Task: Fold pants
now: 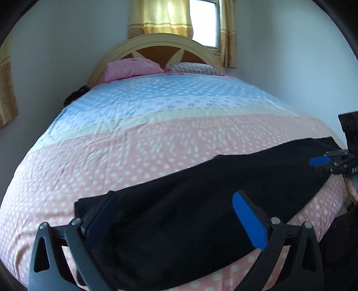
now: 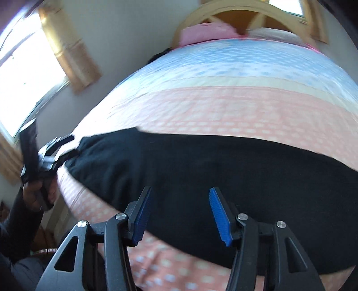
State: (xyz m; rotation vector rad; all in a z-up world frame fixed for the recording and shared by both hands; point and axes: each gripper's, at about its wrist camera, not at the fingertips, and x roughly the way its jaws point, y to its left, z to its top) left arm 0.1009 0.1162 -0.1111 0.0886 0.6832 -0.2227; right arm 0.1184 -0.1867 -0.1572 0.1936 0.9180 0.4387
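Black pants [image 1: 201,201] lie in a long band across the near end of the bed [image 1: 156,125], on the pink dotted cover. My left gripper [image 1: 170,215] is open, its blue-padded fingers astride the pants' left end, just above the cloth. In the right wrist view the pants [image 2: 223,170] span the frame. My right gripper [image 2: 179,215] is open over their near edge and holds nothing. The right gripper also shows at the pants' right end in the left wrist view [image 1: 322,163]. The left gripper shows at the pants' left end in the right wrist view [image 2: 60,147].
Two pillows [image 1: 134,68] lie against the wooden headboard [image 1: 154,44]. A window with gold curtains [image 1: 161,18] is behind the bed. Another window [image 2: 26,67] is on the left wall. White walls run close along both sides of the bed.
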